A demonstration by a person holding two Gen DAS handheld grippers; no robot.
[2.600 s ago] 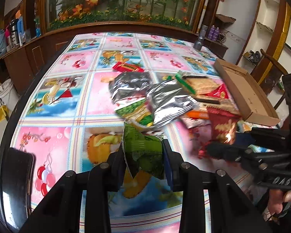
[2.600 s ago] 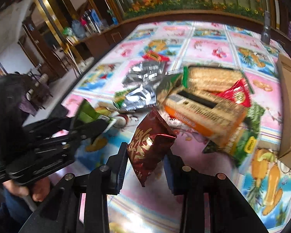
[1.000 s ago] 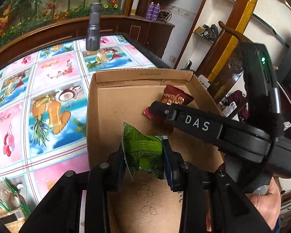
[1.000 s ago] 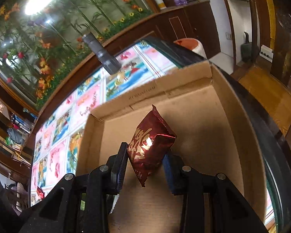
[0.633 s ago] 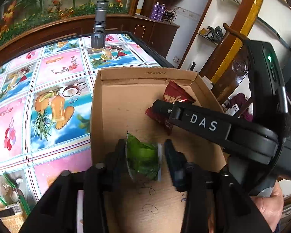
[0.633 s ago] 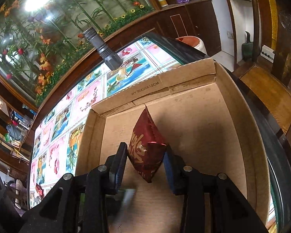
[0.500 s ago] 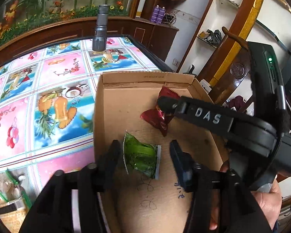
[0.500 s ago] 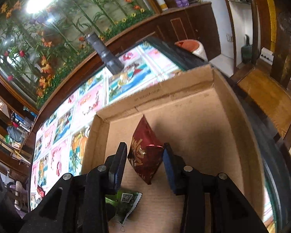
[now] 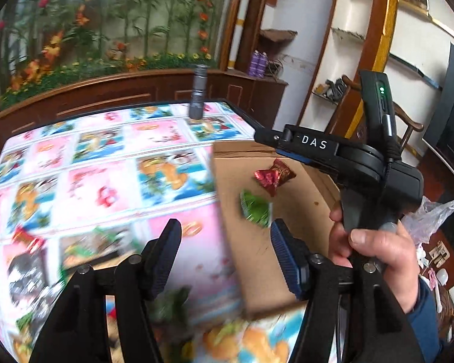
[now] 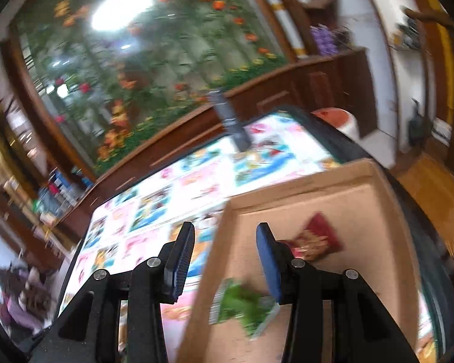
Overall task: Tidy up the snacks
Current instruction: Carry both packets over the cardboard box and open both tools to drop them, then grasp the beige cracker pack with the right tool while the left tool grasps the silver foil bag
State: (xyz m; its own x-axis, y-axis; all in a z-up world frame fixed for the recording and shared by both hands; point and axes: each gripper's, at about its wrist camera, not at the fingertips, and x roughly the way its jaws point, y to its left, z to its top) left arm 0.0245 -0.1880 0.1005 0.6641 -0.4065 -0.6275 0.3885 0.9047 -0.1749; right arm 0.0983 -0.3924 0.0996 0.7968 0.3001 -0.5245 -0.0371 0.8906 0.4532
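The left gripper [image 9: 222, 248] has its jaws opening with nothing between the ribbed blue pads; past them lie the colourful cartoon-printed tablecloth [image 9: 112, 163] and the near left wall of the shallow brown cardboard box [image 9: 227, 242]. The crinkled green snack packet [image 9: 255, 208] lies flat on the box floor, just beyond and slightly left of the left gripper's right pad, not touching it. Farther into the box, to the right of the green packet and apart from it, lies the dark red foil snack packet [image 9: 274, 177].

The right gripper [image 10: 225, 257] also has its jaws opening and holds nothing; the left wall of the box shows between its pads. In its view the green packet [image 10: 245, 305] lies on the box floor near and below the right pad, and the red packet [image 10: 314, 239] lies just right of that pad, farther in. Both packets are the only contents seen in the box.

A person's hand [image 9: 378, 254] grips the right gripper's handle over the right side of the box. A grey cylindrical flashlight [image 9: 198, 95] stands upright at the far edge of the table. Blurred snack packets [image 9: 84, 251] lie on the cloth at near left.
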